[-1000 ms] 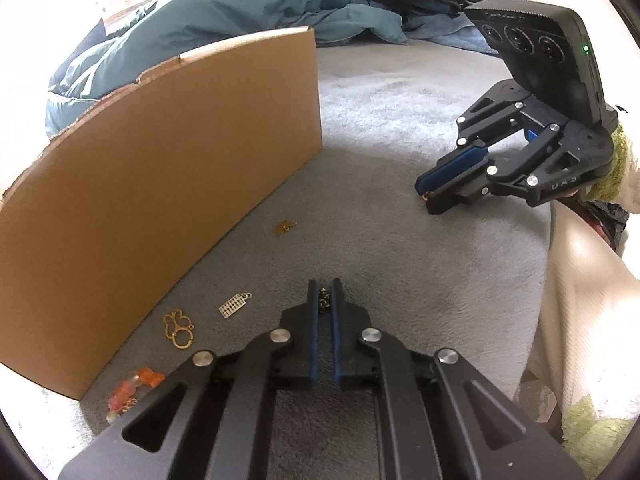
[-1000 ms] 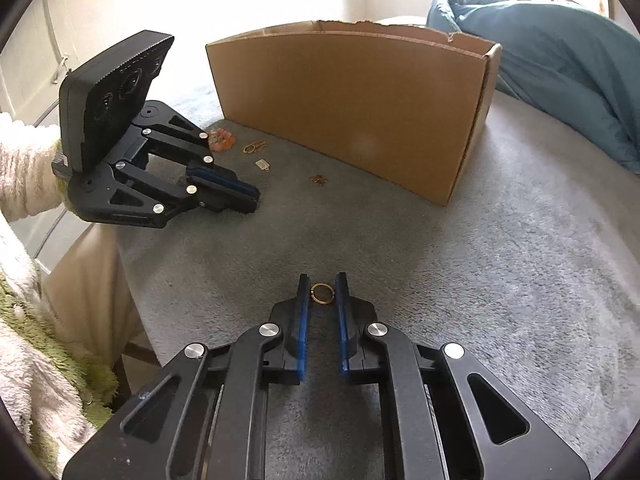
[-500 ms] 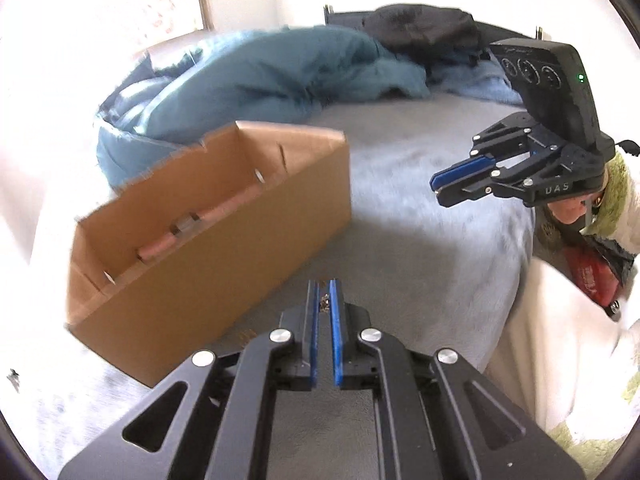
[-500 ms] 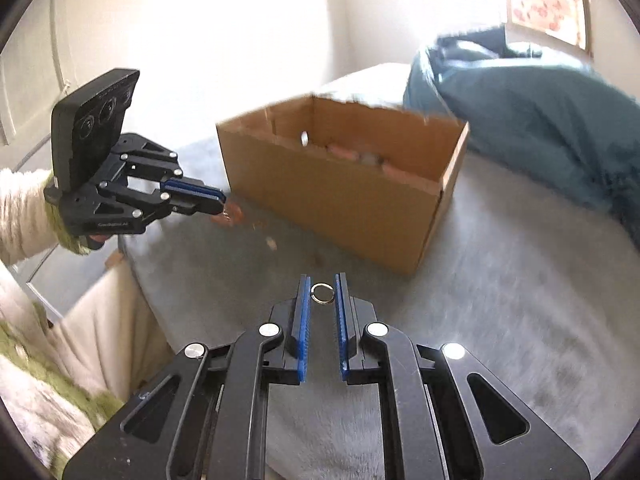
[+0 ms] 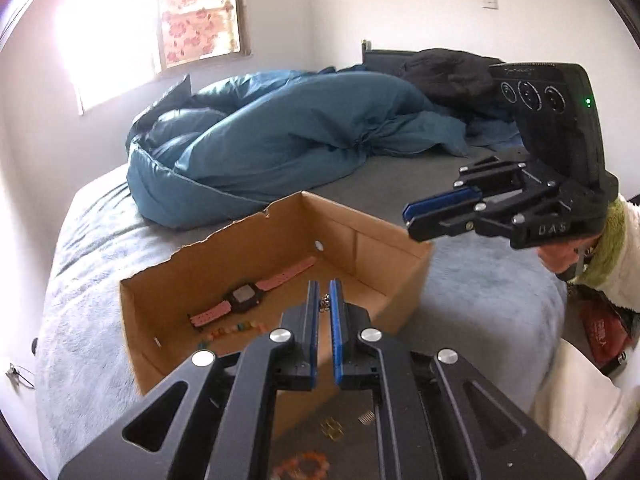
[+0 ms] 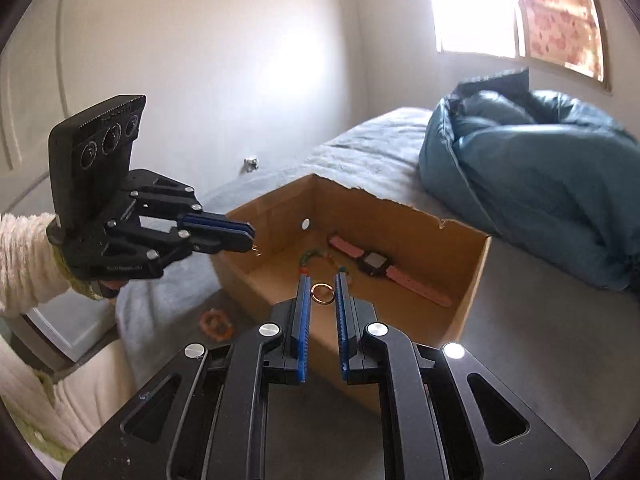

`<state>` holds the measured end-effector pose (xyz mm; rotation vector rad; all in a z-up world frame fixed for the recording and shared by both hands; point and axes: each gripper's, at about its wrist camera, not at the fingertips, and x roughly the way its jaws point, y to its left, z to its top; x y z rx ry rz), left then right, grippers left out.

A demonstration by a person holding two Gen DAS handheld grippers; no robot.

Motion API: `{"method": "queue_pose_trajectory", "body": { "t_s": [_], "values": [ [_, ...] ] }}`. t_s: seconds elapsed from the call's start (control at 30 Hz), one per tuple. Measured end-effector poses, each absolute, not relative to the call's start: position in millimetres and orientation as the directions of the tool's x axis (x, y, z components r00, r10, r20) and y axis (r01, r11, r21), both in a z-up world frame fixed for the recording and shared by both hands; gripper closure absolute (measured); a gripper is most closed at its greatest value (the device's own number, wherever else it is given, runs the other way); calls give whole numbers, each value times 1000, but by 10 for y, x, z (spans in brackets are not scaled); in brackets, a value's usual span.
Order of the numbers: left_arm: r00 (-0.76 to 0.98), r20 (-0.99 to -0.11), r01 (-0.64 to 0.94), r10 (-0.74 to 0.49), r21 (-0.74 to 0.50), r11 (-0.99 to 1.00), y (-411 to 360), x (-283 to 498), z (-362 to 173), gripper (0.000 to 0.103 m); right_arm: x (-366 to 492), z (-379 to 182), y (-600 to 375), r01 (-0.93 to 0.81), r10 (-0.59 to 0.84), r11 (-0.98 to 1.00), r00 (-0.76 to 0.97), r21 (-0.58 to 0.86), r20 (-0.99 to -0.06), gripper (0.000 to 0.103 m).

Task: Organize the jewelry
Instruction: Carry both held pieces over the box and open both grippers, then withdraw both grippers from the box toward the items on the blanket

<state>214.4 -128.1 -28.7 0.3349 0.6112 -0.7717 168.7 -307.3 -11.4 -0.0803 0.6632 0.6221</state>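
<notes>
My right claw [image 6: 321, 293] pinches a thin gold ring [image 6: 322, 293] by its rim: light, stiff, slippery. My left claw [image 5: 324, 304] clamps a tiny chain charm [image 5: 324, 303]. Just beyond both: the cardboard box [image 6: 472, 280], a pink watch [image 6: 374, 261] inside.

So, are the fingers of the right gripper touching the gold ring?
Touching. The right wrist view shows the gold ring held between the blue fingers of the right gripper, above the cardboard box.
</notes>
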Motion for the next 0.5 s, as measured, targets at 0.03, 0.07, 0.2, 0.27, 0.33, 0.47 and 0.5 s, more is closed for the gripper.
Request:
{"method": "queue_pose_trajectory", "body": {
  "t_s": [0.03, 0.07, 0.2, 0.27, 0.33, 0.47, 0.5],
  "values": [
    [553, -637, 727, -537, 55, 684, -1315, 2275, -345, 98, 1767, -147, -3082, -561, 513, 818, 611, 126, -604, 93],
    [546, -646, 726, -533, 49, 686, -1338, 2352, -387, 98, 1865, -183, -3084, -561, 511, 818, 603, 131, -612, 93],
    [524, -694, 708, -493, 34, 705, -1421, 2702, -635, 97, 2204, -386, -3088, -557, 519, 813, 557, 171, -649, 92],
    [510, -714, 697, -479, 16, 717, -1432, 2833, -736, 96, 2333, -471, -3102, -549, 514, 816, 541, 183, -665, 90],
    [509, -717, 686, -477, 2, 728, -1425, 2905, -784, 91, 2421, -541, -3106, -544, 511, 817, 528, 192, -678, 84],
    [514, -709, 676, -483, -12, 737, -1387, 2907, -802, 77, 2456, -572, -3136, -530, 507, 824, 534, 198, -677, 72],
    [518, -708, 672, -480, -10, 741, -1380, 2895, -795, 75, 2439, -562, -3150, -525, 505, 827, 539, 200, -674, 72]
  ]
}}
